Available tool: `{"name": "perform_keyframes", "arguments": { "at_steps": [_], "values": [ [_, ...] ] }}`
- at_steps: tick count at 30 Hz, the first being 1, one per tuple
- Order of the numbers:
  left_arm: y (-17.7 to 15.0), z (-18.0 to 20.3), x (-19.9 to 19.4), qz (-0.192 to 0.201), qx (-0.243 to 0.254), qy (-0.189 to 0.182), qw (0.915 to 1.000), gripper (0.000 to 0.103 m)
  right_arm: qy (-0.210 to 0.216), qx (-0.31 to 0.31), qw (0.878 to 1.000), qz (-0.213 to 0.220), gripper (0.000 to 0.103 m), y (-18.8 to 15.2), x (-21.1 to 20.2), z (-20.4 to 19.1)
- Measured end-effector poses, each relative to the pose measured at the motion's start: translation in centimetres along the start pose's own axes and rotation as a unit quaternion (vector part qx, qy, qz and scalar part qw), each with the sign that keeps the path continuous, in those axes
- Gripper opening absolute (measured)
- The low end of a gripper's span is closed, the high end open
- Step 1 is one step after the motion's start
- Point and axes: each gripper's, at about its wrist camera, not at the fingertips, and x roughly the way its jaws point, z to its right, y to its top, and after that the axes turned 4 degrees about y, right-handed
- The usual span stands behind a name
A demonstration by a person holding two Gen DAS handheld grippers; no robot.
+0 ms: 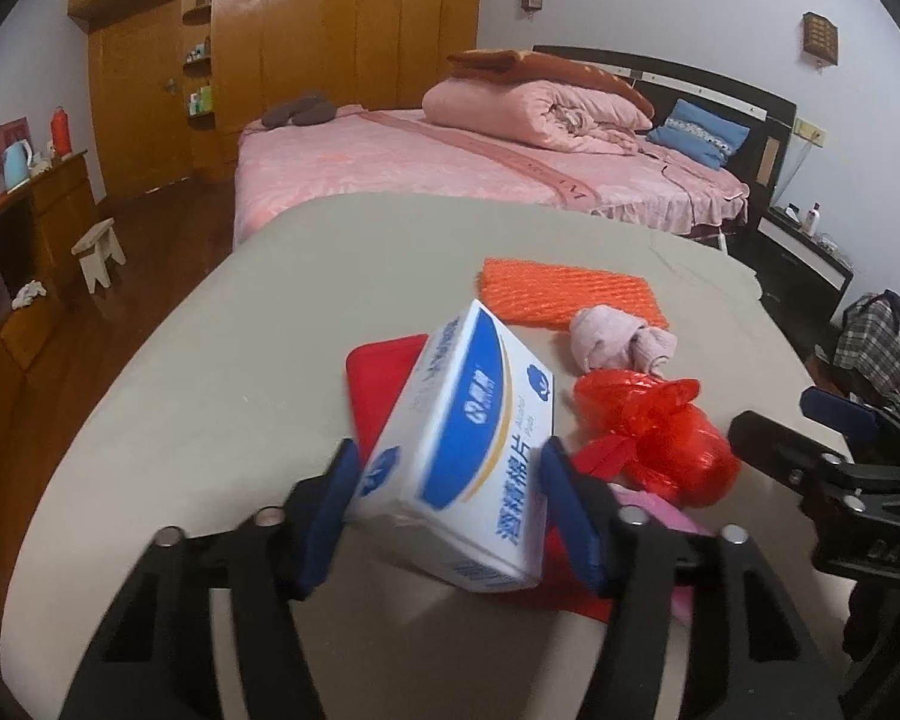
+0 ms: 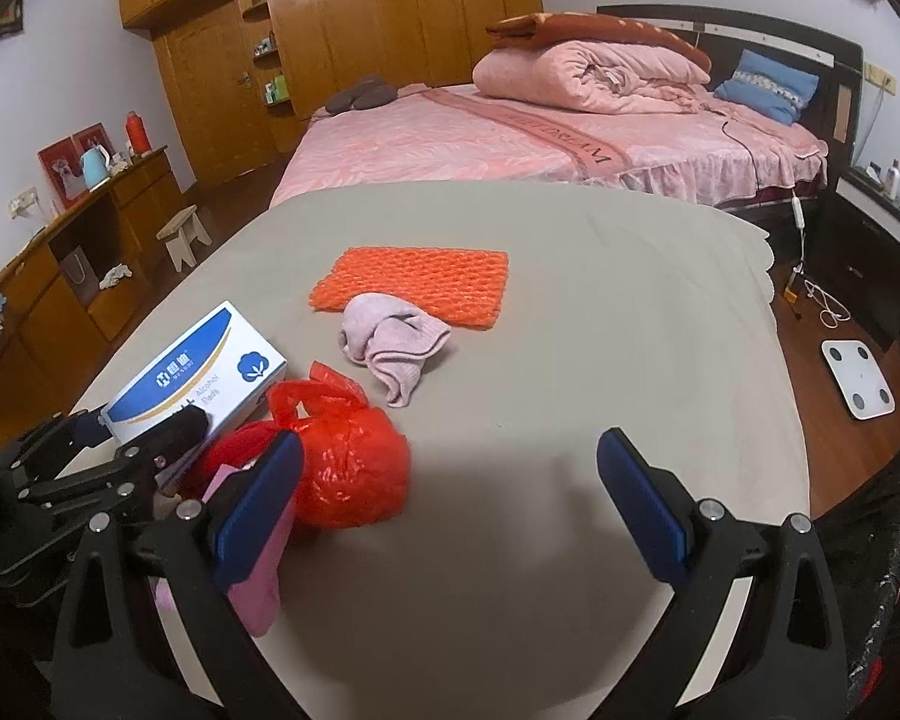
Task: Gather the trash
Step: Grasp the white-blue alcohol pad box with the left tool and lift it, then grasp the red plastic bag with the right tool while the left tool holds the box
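A pink bed (image 2: 510, 138) fills the back of the room, a folded pink quilt (image 2: 588, 75) near its headboard. In front of it a bench (image 2: 600, 360) under a beige cloth carries the trash. On it lies a flat orange foam net (image 2: 414, 285), with a crumpled pink cloth (image 2: 390, 348) touching its near edge. Nearer, a knotted red plastic bag (image 2: 342, 468) sits just beside a white-and-blue box of alcohol pads (image 1: 468, 456).

The left hand-held gripper (image 1: 450, 510) is clamped on that box — its blue pads press the two long sides, and the box is tilted and lifted off the cloth, above a red flat item (image 1: 381, 390) lying on the bench.

The right hand-held gripper (image 2: 450, 504) hangs over bare cloth with its fingers spread wide apart and nothing between them — the left pad is just beside the red bag. A pink flat piece (image 2: 258, 564) lies beneath that pad.
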Motion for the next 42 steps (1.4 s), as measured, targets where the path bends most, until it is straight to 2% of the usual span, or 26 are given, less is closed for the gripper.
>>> {"name": "perform_keyframes", "arguments": {
  "at_steps": [6,8,14,16,20,27,33,35,36,38,42],
  "values": [
    [0.4,1.1,-1.3,0.013,-0.001,-0.029,0.9995,0.035,0.001,0.0,1.0,0.003,0.096,0.1,-0.3,0.1],
    [0.2,2.1,-1.2,0.006,0.011,-0.042,0.999,0.033,0.0,-0.002,1.0,0.004,0.096,0.2,-0.5,0.1],
    [-0.4,3.1,0.9,-0.021,0.006,-0.032,0.9993,0.033,-0.004,0.001,1.0,0.007,0.096,0.4,-0.8,0.7],
    [-0.1,2.9,0.9,-0.014,0.0,-0.034,0.9993,0.03,-0.004,0.002,1.0,0.007,0.096,0.5,-1.0,1.0],
    [0.5,2.2,0.1,0.002,-0.013,-0.039,0.9992,0.029,-0.001,0.005,1.0,0.007,0.095,0.6,-0.9,1.2],
    [1.7,0.5,-3.6,0.056,-0.027,-0.025,0.9977,0.029,0.015,-0.009,1.0,-0.003,0.094,0.3,0.0,-0.2],
    [1.2,-0.1,-3.7,0.053,-0.016,0.001,0.9985,0.029,0.038,-0.019,0.999,-0.035,0.072,-0.2,2.1,-1.8],
    [0.9,-0.2,-3.7,0.048,-0.018,0.003,0.9987,0.029,0.049,-0.022,0.997,-0.047,0.049,-0.4,2.5,-2.2],
    [0.8,-0.1,-3.6,0.047,-0.018,0.004,0.9987,0.029,0.058,-0.024,0.996,-0.056,0.042,-0.4,2.7,-2.4],
    [0.7,0.0,-3.6,0.044,-0.017,0.005,0.9989,0.029,0.071,-0.023,0.995,-0.068,0.037,-0.6,2.8,-2.6],
    [0.6,0.3,-4.1,0.048,-0.015,0.006,0.9987,0.029,0.083,-0.015,0.995,-0.048,0.036,-0.2,0.9,-2.3]
  ]
}}
